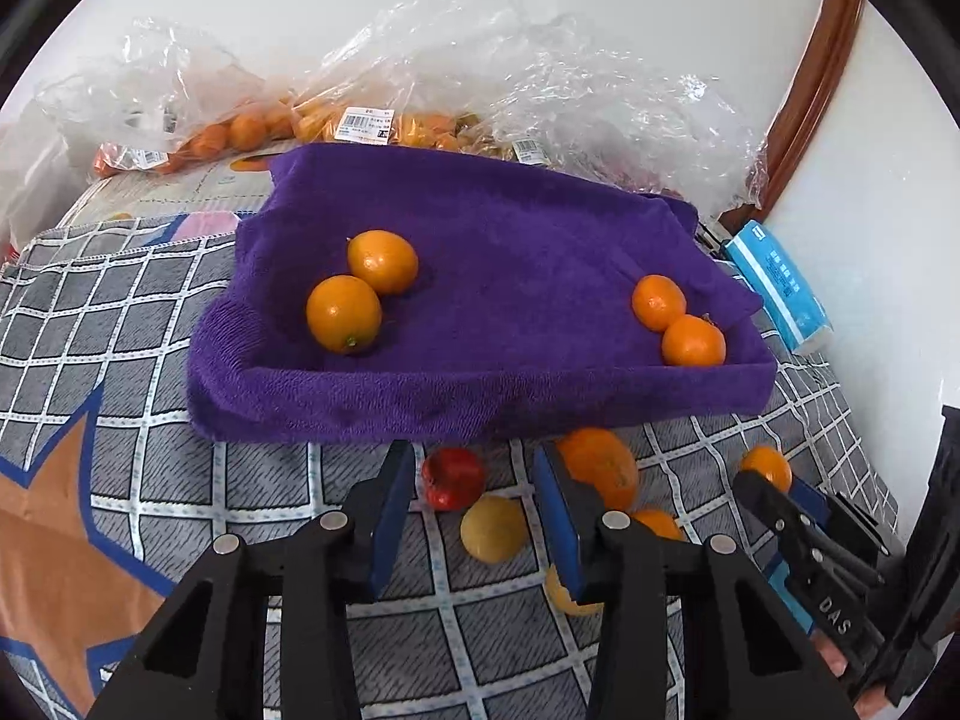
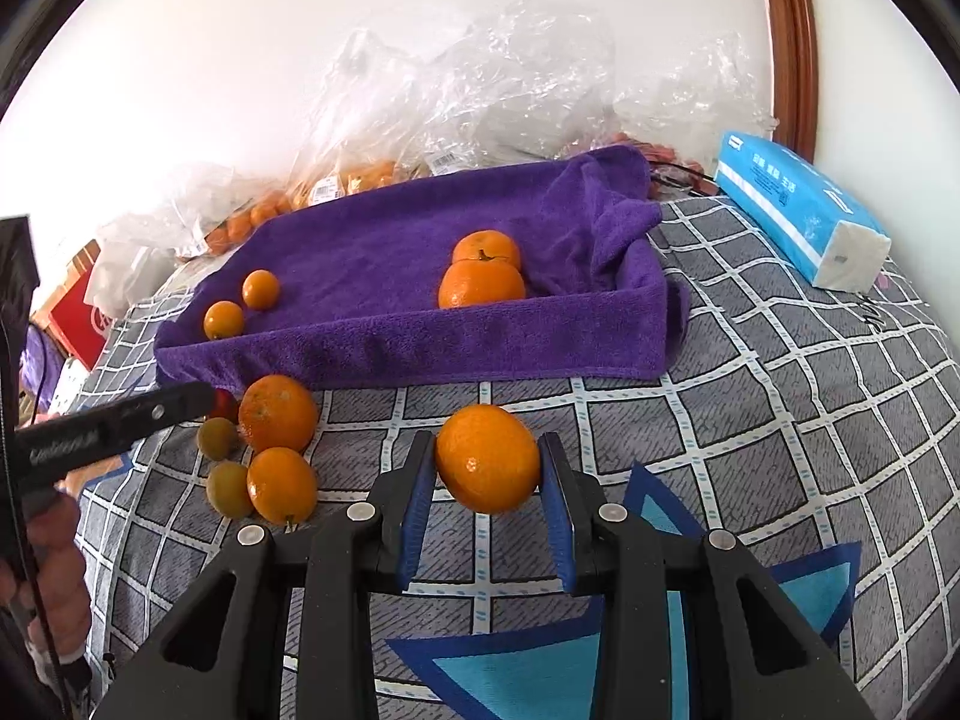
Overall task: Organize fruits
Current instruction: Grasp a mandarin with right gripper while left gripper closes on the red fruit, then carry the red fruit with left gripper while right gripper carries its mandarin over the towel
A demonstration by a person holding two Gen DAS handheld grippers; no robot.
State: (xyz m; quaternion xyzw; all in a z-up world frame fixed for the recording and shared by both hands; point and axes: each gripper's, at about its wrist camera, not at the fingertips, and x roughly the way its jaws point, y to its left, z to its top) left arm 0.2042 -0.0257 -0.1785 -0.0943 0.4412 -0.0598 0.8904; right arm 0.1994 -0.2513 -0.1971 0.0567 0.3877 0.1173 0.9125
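Grey checked bedspread (image 2: pixel 780 408) across lower frame. Purple towel-lined tray (image 2: pixel 420 348) at centre, four orange citrus fruits inside. Loose fruit pile (image 2: pixel 264 450) at lower left. Right gripper (image 2: pixel 486 474) clamped on round orange mandarin (image 2: pixel 487 459), centre frame. Left gripper (image 1: pixel 474 516) part open, empty, over red fruit (image 1: pixel 452 478).

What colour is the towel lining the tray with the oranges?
Purple towel, clearest in the right wrist view.

Bright daylight, sharp, fisheye edges
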